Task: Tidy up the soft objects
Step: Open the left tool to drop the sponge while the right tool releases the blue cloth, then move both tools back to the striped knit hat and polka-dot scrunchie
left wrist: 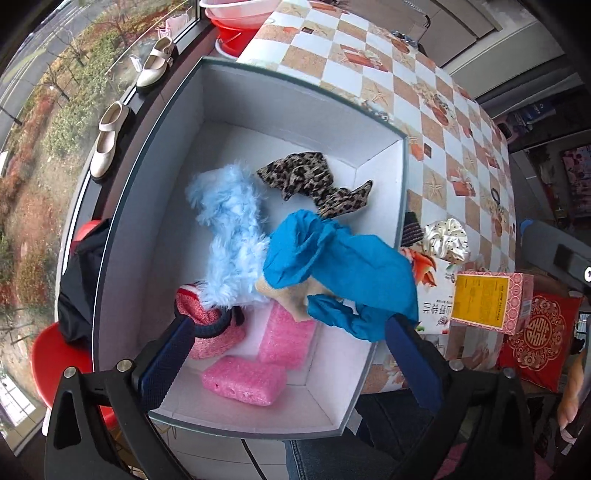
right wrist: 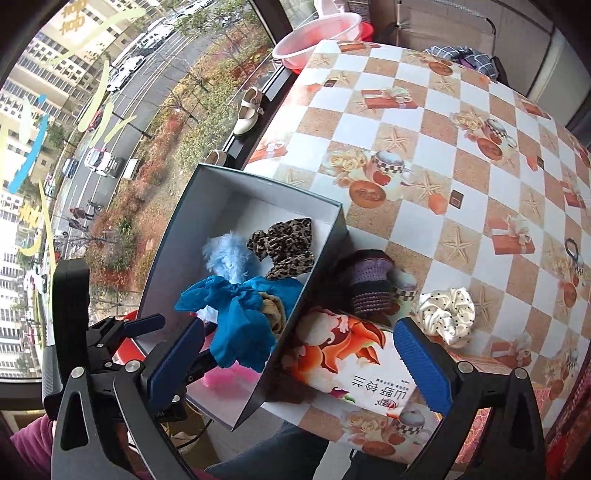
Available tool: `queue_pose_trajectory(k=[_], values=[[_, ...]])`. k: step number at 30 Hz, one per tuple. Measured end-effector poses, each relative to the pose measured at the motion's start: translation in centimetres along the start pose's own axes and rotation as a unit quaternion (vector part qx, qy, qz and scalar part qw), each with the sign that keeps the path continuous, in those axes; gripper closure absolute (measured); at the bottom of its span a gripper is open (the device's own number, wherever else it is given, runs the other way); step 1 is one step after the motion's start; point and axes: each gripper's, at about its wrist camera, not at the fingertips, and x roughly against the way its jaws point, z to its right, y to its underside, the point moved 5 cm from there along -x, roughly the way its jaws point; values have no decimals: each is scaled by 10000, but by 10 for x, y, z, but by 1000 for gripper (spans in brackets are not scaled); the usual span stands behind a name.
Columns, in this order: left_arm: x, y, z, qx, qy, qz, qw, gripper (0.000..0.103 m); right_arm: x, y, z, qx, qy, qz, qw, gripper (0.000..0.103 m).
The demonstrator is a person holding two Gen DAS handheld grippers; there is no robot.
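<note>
A grey box (left wrist: 155, 206) with a white floor holds a crumpled blue cloth (left wrist: 332, 269), a fluffy light-blue piece (left wrist: 232, 229), a leopard-print scrunchie (left wrist: 306, 177), two pink foam pads (left wrist: 247, 380) and a red knitted item (left wrist: 207, 317). My left gripper (left wrist: 291, 358) hovers over the box's near end, open and holding nothing. My right gripper (right wrist: 301, 365) is open and empty above the box's right wall (right wrist: 295, 317) and a floral tissue pack (right wrist: 351, 362). On the tablecloth lie a white dotted satin scrunchie (right wrist: 447, 314), a purple-black knitted piece (right wrist: 369, 284) and a black hair tie (right wrist: 574, 251).
The table (right wrist: 461, 166) wears a checkered cloth. A yellow-and-pink carton (left wrist: 491, 302) and a red cushion (left wrist: 535, 332) sit right of the box. Shoes (left wrist: 107, 140) line the window sill, and pink and red basins (left wrist: 236, 22) stand at the far end. A red chair (left wrist: 55, 354) is at the left.
</note>
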Motion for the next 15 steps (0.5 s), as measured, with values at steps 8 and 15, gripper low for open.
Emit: queue_pose_trajectory(k=[8, 15], values=[[17, -21, 71, -943, 62, 53, 9955, 1, 50, 1, 52, -530, 46, 297, 9981, 0], [-6, -37, 141, -1807, -231, -344, 9827, 1, 91, 26, 145, -1636, 279, 694, 9837, 0]])
